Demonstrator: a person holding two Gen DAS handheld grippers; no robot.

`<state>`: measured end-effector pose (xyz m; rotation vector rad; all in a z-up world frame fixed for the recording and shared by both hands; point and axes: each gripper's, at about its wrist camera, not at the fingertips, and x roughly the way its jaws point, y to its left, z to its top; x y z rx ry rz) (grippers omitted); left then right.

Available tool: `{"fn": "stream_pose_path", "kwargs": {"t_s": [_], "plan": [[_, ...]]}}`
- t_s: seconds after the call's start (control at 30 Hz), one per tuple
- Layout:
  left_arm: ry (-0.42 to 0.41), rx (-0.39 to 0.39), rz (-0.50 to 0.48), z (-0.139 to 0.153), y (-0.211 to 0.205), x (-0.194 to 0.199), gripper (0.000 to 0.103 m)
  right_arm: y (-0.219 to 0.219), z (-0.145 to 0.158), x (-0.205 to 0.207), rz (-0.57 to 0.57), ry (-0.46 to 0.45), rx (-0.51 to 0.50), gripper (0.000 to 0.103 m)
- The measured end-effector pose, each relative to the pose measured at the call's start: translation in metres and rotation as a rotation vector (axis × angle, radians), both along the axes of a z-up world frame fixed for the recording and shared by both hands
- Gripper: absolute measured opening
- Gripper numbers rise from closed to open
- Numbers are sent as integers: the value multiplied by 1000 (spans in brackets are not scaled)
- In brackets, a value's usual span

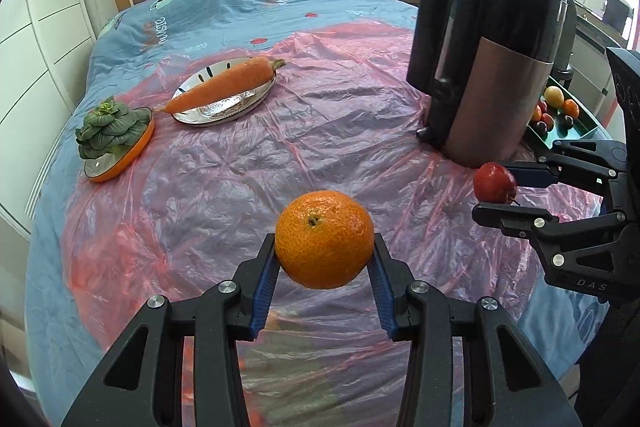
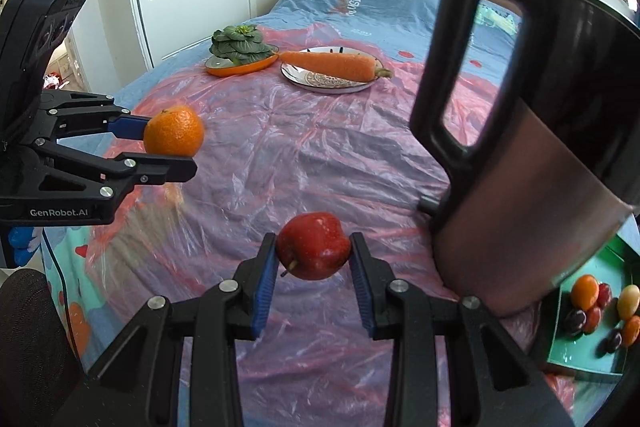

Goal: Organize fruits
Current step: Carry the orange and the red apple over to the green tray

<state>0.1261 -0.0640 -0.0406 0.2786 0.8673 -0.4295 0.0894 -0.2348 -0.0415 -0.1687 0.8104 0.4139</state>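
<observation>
My left gripper (image 1: pixel 324 251) is shut on an orange (image 1: pixel 324 239) and holds it above the pink plastic sheet (image 1: pixel 280 155); the gripper (image 2: pixel 176 151) and its orange (image 2: pixel 174 131) also show at the left of the right wrist view. My right gripper (image 2: pixel 314 253) is shut on a red apple (image 2: pixel 313 245), held above the sheet; the gripper (image 1: pixel 498 187) and its apple (image 1: pixel 495 183) show at the right of the left wrist view. A green tray (image 2: pixel 592 357) with several small fruits lies behind the kettle at the right; it also shows in the left wrist view (image 1: pixel 582 131).
A tall black-and-copper kettle (image 1: pixel 488 67) stands on the right of the bed, between the grippers and the tray. A carrot (image 1: pixel 224 85) lies on a white plate (image 1: pixel 218 113). Leafy greens (image 1: pixel 110 127) sit in an orange bowl (image 1: pixel 124 161) at the left.
</observation>
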Motion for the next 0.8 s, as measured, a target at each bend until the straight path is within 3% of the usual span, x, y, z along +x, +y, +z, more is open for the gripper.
{"fn": "stream_pose_path", "kwargs": {"t_s": [0.4, 0.8], "plan": [[6, -2, -71, 15, -65, -29, 38, -93, 7, -35, -163, -5, 4, 62], [32, 2, -221, 18, -170, -47, 38, -196, 3, -57, -340, -18, 17, 62]]}}
